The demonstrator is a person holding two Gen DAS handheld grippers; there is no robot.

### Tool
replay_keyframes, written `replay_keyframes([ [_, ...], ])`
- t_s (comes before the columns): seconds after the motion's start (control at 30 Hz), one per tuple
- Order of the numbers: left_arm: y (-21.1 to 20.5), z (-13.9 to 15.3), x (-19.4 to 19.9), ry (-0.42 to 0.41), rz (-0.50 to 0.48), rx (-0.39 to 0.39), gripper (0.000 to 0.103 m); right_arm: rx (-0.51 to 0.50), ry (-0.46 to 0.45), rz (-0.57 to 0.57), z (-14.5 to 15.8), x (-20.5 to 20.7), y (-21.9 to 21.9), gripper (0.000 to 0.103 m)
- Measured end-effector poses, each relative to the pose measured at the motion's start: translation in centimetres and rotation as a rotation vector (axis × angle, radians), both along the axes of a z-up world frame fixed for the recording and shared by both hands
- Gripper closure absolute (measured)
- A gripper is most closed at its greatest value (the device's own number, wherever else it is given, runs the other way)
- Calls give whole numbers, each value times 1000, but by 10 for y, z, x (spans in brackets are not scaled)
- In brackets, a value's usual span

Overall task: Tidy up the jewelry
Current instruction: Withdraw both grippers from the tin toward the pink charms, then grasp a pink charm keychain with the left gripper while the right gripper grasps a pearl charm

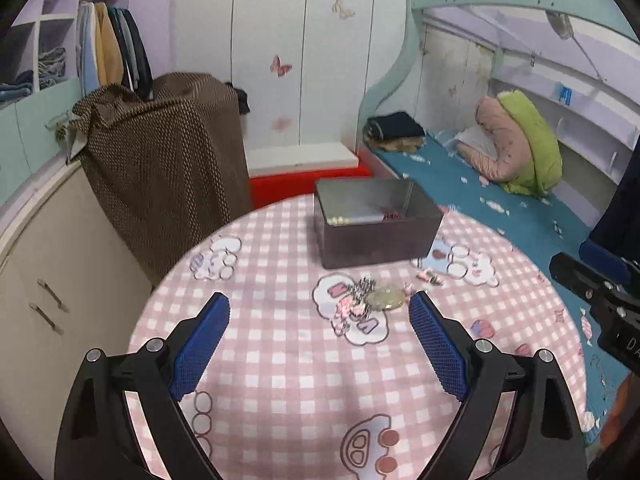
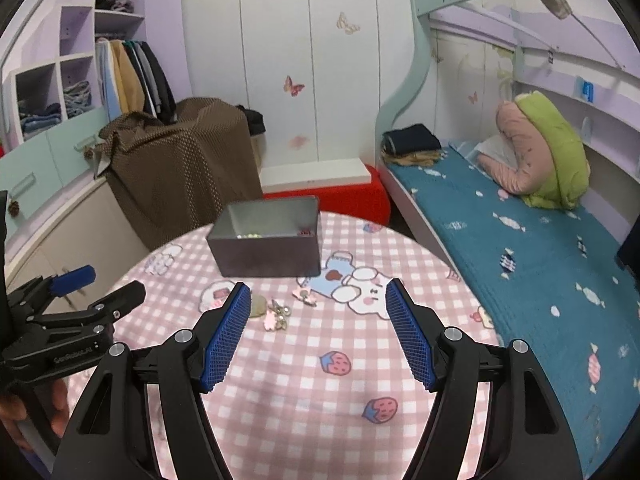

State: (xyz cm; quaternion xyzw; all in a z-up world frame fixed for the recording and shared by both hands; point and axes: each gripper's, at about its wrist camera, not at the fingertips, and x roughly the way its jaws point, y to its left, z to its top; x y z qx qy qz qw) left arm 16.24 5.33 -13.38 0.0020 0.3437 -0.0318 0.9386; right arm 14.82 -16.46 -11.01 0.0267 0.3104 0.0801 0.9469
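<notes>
Both grippers hover with jaws apart and empty, so the pick-up looks not yet begun. A tangled silver chain with a pale gold round pendant (image 1: 374,298) lies on the pink checked cloth-covered round surface (image 1: 280,360), just in front of the open grey metal tin (image 1: 376,236). The left gripper (image 1: 320,308) likely needs to descend and straddle it; the right gripper (image 2: 318,300) hangs nearer the small pink charm pieces (image 2: 306,295).

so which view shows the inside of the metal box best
The left wrist view: the metal box sits nearer, its open top showing items on its floor. The right wrist view shows the same box smaller and farther, with only a few bits visible inside.
</notes>
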Motion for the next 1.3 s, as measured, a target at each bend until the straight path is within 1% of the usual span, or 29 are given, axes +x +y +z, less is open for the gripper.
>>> replay_keyframes([
  [0.1, -4, -18, 13, 55, -25, 11, 15, -2, 38, -1, -15, 14, -2, 35],
  [0.27, -14, -47, 31, 119, -49, 34, 15, -7, 108, -7, -46, 37, -5, 35],
  [0.3, -15, -51, 34, 130, -54, 34, 16, -7, 116, -8, -50, 39, -6, 35],
  [0.47, -17, -66, 48, 156, -70, 45, 16, -4, 162, -8, -73, 54, -7, 35],
  [0.53, -15, -71, 54, 170, -65, 57, 23, -2, 174, -3, -80, 58, -7, 35],
  [0.67, -10, -79, 62, 194, -59, 56, 30, 3, 194, 5, -90, 65, -4, 35],
  [0.73, -10, -85, 65, 215, -67, 59, 41, 3, 200, 9, -93, 67, -2, 35],
  [0.83, -13, -90, 67, 233, -79, 69, 45, 3, 205, 15, -96, 71, -1, 35],
  [0.9, -16, -91, 68, 229, -86, 70, 46, 2, 207, 16, -98, 72, 1, 35],
  [0.93, -16, -91, 68, 229, -95, 64, 52, 0, 210, 15, -99, 72, 1, 35],
  [0.97, -17, -90, 69, 229, -102, 56, 57, 0, 212, 14, -100, 73, 1, 35],
  [1.03, -18, -89, 69, 220, -107, 63, 80, 2, 220, 13, -103, 73, 2, 35],
  [1.1, -19, -88, 68, 217, -105, 69, 91, -1, 225, 18, -104, 72, 4, 35],
  [1.23, -8, -85, 64, 217, -102, -1, 92, -2, 214, 48, -104, 69, 11, 35],
  [1.3, -2, -81, 61, 208, -98, -22, 92, -2, 211, 56, -104, 68, 14, 35],
])
